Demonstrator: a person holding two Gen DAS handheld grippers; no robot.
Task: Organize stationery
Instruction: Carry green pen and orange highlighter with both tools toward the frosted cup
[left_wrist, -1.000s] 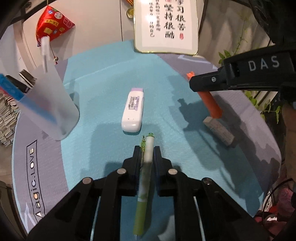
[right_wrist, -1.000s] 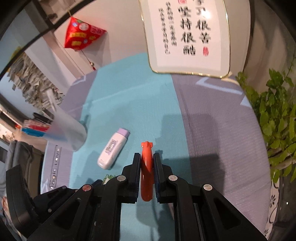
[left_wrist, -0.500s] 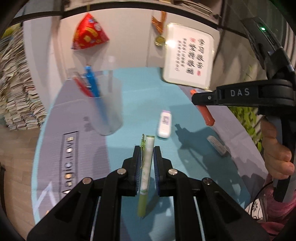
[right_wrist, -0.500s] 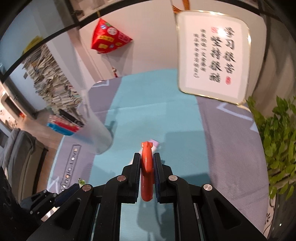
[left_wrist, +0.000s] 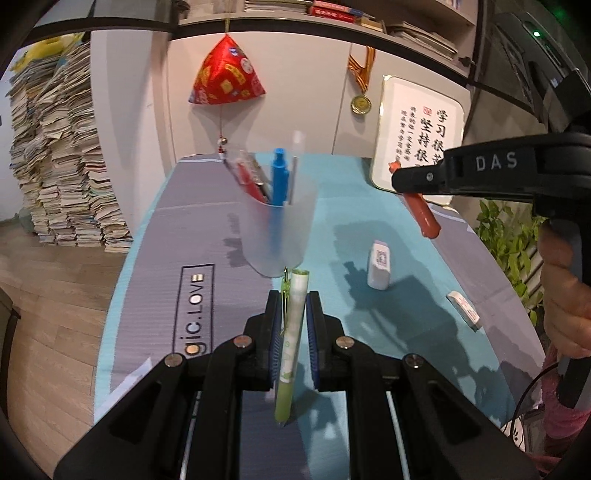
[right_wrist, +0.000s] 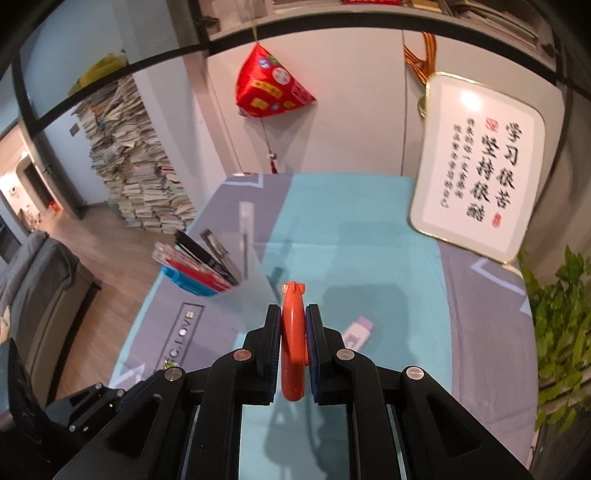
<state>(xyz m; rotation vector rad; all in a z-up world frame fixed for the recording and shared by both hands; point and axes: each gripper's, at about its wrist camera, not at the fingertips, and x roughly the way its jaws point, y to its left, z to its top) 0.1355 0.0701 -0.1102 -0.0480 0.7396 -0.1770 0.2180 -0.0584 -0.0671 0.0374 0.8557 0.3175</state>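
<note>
My left gripper (left_wrist: 293, 310) is shut on a green pen (left_wrist: 291, 332), held above the mat just in front of a clear plastic pen cup (left_wrist: 277, 225) that holds blue, red and black pens. My right gripper (right_wrist: 293, 321) is shut on an orange-red pen (right_wrist: 293, 343); that pen also shows in the left wrist view (left_wrist: 421, 214), hanging above the mat to the right of the cup. In the right wrist view the cup (right_wrist: 236, 280) stands left of and beyond the gripper.
A white correction tape with purple cap (left_wrist: 379, 264) and a white eraser (left_wrist: 463, 308) lie on the teal and grey mat (left_wrist: 155, 302). A framed calligraphy plaque (right_wrist: 476, 173) leans at the back right. A plant (right_wrist: 565, 332) stands at the right edge.
Both grippers have risen and tilted up with their pens. The cup now sits straight ahead of the left gripper instead of at the far left.
</note>
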